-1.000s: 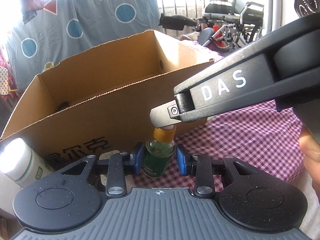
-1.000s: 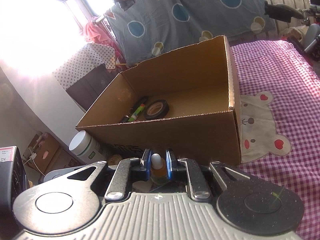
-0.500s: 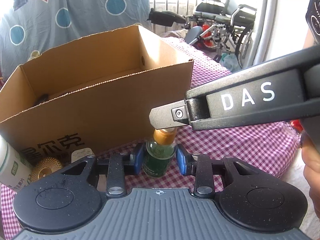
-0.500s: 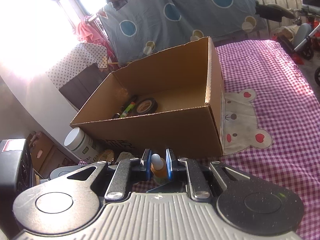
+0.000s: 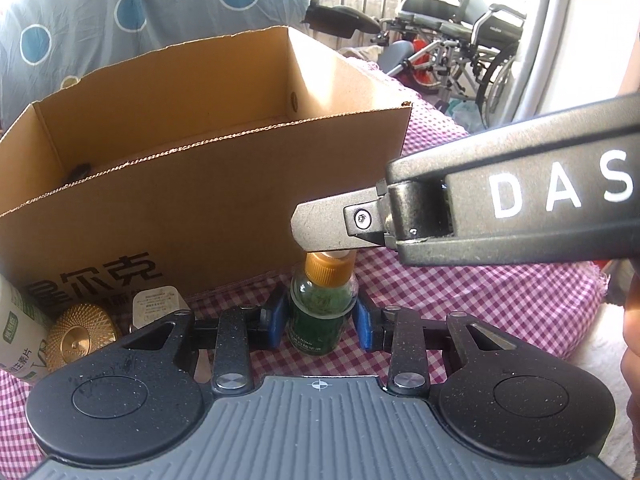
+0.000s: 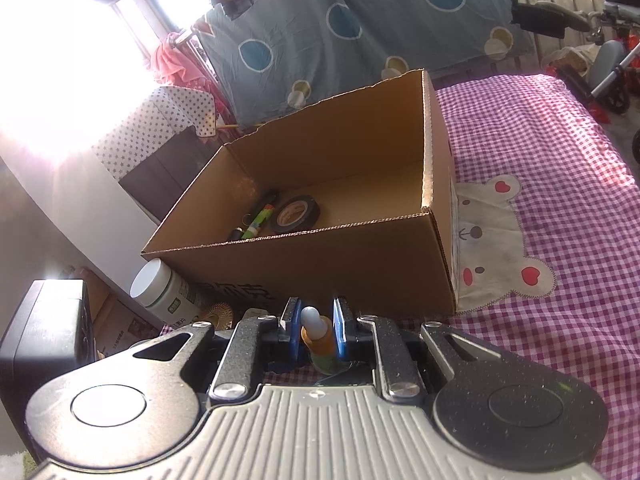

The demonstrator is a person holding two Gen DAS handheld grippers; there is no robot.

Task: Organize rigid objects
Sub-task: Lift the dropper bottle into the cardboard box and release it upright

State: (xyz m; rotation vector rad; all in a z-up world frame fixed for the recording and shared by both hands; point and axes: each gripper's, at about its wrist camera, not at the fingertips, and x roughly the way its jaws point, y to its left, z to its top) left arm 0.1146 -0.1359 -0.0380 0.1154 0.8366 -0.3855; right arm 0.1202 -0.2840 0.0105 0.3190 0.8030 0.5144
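Observation:
A small green glass dropper bottle (image 5: 320, 312) with an orange collar stands on the checked cloth, in front of the cardboard box (image 5: 200, 200). My left gripper (image 5: 320, 316) is shut on the bottle's body, blue pads on both sides. From the right, my right gripper (image 6: 317, 330) comes over it and is shut on the orange collar below the white bulb (image 6: 310, 316). Its grey finger (image 5: 328, 228) covers the bottle's top in the left wrist view.
The open box (image 6: 320, 264) holds a black tape roll (image 6: 295, 214) and markers (image 6: 260, 218). Left of the bottle lie a white pill bottle (image 5: 16, 328), a gold lid (image 5: 82, 334) and a small packet (image 5: 156, 304). Pink checked cloth (image 6: 540, 152) spreads right; a wheelchair (image 5: 460, 40) stands behind.
The left wrist view has swung, so the box sits further left and the gold lid and packet have come into sight. Both grippers stay on the bottle.

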